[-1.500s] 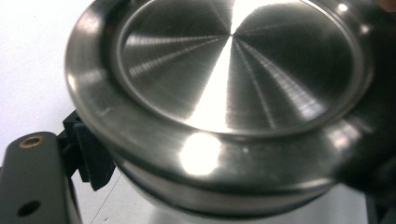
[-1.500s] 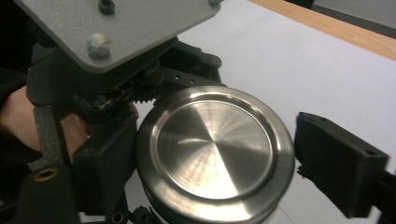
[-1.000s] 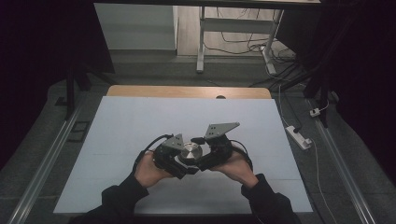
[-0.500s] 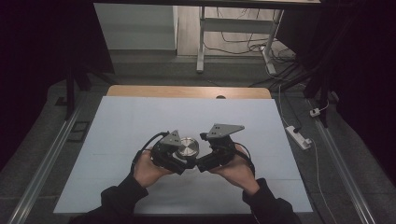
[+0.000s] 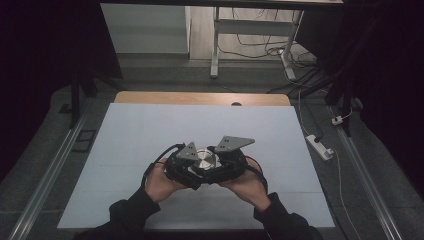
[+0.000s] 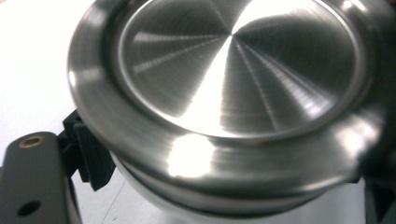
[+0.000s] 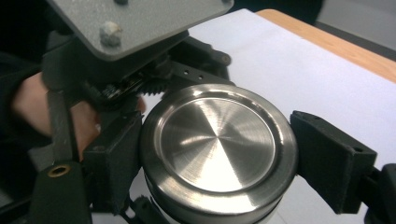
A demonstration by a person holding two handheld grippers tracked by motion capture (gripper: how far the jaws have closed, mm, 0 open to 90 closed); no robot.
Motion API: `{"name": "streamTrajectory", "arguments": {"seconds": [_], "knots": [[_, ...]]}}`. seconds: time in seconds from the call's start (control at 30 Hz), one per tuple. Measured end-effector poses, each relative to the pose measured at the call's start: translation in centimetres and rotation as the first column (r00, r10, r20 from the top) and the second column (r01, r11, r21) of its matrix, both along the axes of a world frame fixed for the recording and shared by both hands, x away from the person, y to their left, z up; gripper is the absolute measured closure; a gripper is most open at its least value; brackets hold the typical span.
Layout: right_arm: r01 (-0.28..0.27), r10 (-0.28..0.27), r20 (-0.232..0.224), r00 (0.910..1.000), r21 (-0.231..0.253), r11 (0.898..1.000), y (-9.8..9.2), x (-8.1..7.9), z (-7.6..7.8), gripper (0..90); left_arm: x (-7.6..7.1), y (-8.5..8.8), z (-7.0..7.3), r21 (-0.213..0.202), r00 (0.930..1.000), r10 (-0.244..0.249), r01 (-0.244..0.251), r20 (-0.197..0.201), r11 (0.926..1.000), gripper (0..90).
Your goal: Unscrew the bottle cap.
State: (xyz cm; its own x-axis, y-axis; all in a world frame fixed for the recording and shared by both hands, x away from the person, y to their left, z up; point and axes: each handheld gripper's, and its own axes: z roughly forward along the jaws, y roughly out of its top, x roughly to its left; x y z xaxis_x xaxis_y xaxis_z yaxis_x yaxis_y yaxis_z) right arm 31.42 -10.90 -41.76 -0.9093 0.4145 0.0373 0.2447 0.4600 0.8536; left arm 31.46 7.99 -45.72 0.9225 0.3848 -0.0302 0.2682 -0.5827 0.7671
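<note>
High view puts both your grippers at one round brushed-steel lidded tin point(image 5: 204, 161): left gripper point(image 5: 186, 167) and right gripper point(image 5: 226, 166) each clamped on it, right jaws having just closed.

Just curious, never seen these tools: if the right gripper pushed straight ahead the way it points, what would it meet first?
Probably the left gripper: it sits just beyond the round brushed-steel container already clamped between the right gripper's jaws.

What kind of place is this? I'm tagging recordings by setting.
Probably a lab or recording workspace, not a home: a bare white table, dark curtains around it, loose cables and a power strip on the grey floor, and handheld grippers around a steel container.
</note>
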Motion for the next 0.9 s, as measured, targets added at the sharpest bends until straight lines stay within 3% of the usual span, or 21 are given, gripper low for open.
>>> {"name": "streamTrajectory", "arguments": {"seconds": [0.1, 0.17, 0.2, 0.23, 0.27, 0.3, 0.33, 0.37, 0.4, 0.47, 0.5, 0.53, 0.57, 0.6, 0.63, 0.67, 0.7, 0.77, 0.9], "knots": [[-0.101, 0.102, -0.025, 0.9944, 0.032, 0.994, -0.8, 0.4, 0.2, 19.3, 0.0, 0.2, 0.1, -0.03, 0.9978, -0.064, 0.063, -0.017, 0.9975, 15.1], [-0.159, 0.161, -0.043, 0.9859, 0.046, 0.986, -1.2, 0.7, 0.4, 19.2, -0.1, 0.2, 0.2, -0.05, 0.9939, -0.107, 0.105, -0.026, 0.9932, 15.0], [-0.159, 0.161, -0.043, 0.9859, 0.046, 0.986, -1.2, 0.7, 0.4, 19.2, -0.1, 0.2, 0.3, -0.056, 0.9915, -0.127, 0.126, -0.026, 0.9905, 15.0], [-0.223, 0.226, -0.043, 0.9732, 0.065, 0.973, -1.6, 0.8, 0.5, 19.3, -0.2, 0.2, 0.4, -0.062, 0.9887, -0.147, 0.146, -0.028, 0.9874, 15.0], [-0.252, 0.256, -0.045, 0.9657, 0.073, 0.965, -1.8, 0.9, 0.5, 19.2, -0.3, 0.1, 0.4, -0.067, 0.9853, -0.168, 0.166, -0.029, 0.9838, 15.0], [-0.252, 0.256, -0.045, 0.9657, 0.073, 0.965, -1.8, 0.9, 0.5, 19.2, -0.3, 0.1, 0.5, -0.074, 0.9819, -0.187, 0.184, -0.031, 0.9801, 15.0], [-0.281, 0.285, -0.048, 0.9572, 0.085, 0.956, -2.0, 1.0, 0.5, 19.2, -0.4, 0.0, 0.5, -0.079, 0.9781, -0.206, 0.203, -0.032, 0.9761, 15.1], [-0.322, 0.329, -0.06, 0.9424, 0.107, 0.941, -2.3, 1.2, 0.4, 19.1, -0.4, 0.0, 0.5, -0.083, 0.9758, -0.216, 0.213, -0.034, 0.9736, 15.0], [-0.326, 0.334, -0.066, 0.9403, 0.109, 0.939, -2.4, 1.3, 0.4, 19.0, -0.5, -0.1, 0.5, -0.083, 0.975, -0.22, 0.216, -0.034, 0.9728, 15.0], [-0.317, 0.326, -0.075, 0.9425, 0.111, 0.942, -2.4, 1.3, 0.4, 17.0, -0.5, -0.1, 0.5, -0.079, 0.9797, -0.198, 0.195, -0.03, 0.9775, 15.0], [-0.253, 0.262, -0.096, 0.9603, 0.092, 0.963, -2.2, 1.2, 0.7, 8.3, -0.4, 0.0, 0.6, -0.076, 0.983, -0.181, 0.178, -0.03, 0.981, 15.0], [-0.253, 0.262, -0.096, 0.9603, 0.092, 0.963, -2.2, 1.2, 0.7, 8.3, -0.3, 0.1, 0.6, -0.073, 0.9874, -0.156, 0.153, -0.028, 0.9855, 15.0], [-0.177, 0.186, -0.091, 0.9784, 0.091, 0.98, -2.2, 1.0, 1.3, 6.6, 0.0, 0.5, 0.5, -0.069, 0.9949, -0.097, 0.095, -0.027, 0.993, 15.0], [-0.177, 0.186, -0.091, 0.9784, 0.091, 0.98, -2.2, 1.0, 1.3, 6.6, 0.0, 0.5, 0.5, -0.069, 0.9949, -0.097, 0.095, -0.027, 0.993, 15.0], [-0.082, 0.085, -0.059, 0.9946, 0.05, 0.995, -2.0, 0.6, 1.7, 6.1, 0.1, 0.6, 0.5, -0.072, 0.9975, -0.064, 0.062, -0.029, 0.9955, 15.0], [-0.082, 0.085, -0.059, 0.9946, 0.05, 0.995, -2.0, 0.6, 1.7, 6.1, 0.2, 0.8, 0.5, -0.066, 0.9992, -0.03, 0.029, -0.026, 0.9974, 15.0], [-0.021, 0.022, -0.037, 0.9991, 0.04, 0.999, -1.7, 0.2, 1.8, 6.3, 0.2, 0.8, 0.4, -0.06, 0.9997, 0.002, -0.003, -0.024, 0.9982, 15.0], [0.003, -0.002, -0.032, 0.9995, 0.039, 0.999, -1.5, 0.1, 1.7, 6.4, 0.3, 0.8, 0.4, -0.043, 0.9988, 0.045, -0.046, -0.017, 0.998, 15.0], [0.037, -0.037, -0.007, 0.9993, 0.02, 0.999, -0.4, -0.3, 1.0, 7.9, 0.1, 0.4, 0.3, -0.018, 0.9981, 0.061, -0.062, -0.01, 0.9979, 15.0]]}}
